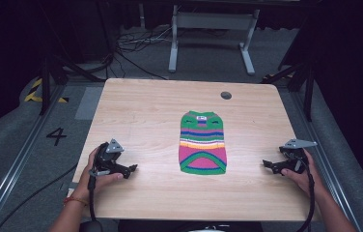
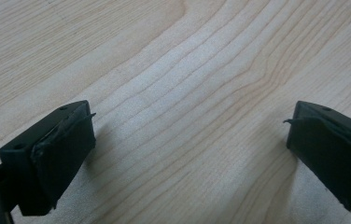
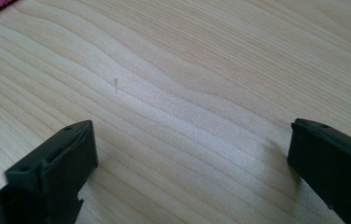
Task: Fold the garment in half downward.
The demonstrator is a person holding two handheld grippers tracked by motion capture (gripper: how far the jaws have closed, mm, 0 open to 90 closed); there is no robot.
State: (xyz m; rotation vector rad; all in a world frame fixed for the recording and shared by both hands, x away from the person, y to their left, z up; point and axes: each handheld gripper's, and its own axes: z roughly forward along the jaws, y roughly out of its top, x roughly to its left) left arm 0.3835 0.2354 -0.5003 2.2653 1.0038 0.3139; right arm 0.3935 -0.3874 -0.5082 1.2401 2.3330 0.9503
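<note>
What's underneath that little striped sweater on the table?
The striped sweater lies flat on the wooden table, whose bare wood shows all around it. Whatever sits beneath the fabric is covered, so I cannot tell; no bulge shows.

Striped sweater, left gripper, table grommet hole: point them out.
striped sweater (image 1: 202, 143), high view, middle stripes.
left gripper (image 1: 132, 169), high view, between the jaw tips.
grommet hole (image 1: 226, 95), high view, its centre.
</note>
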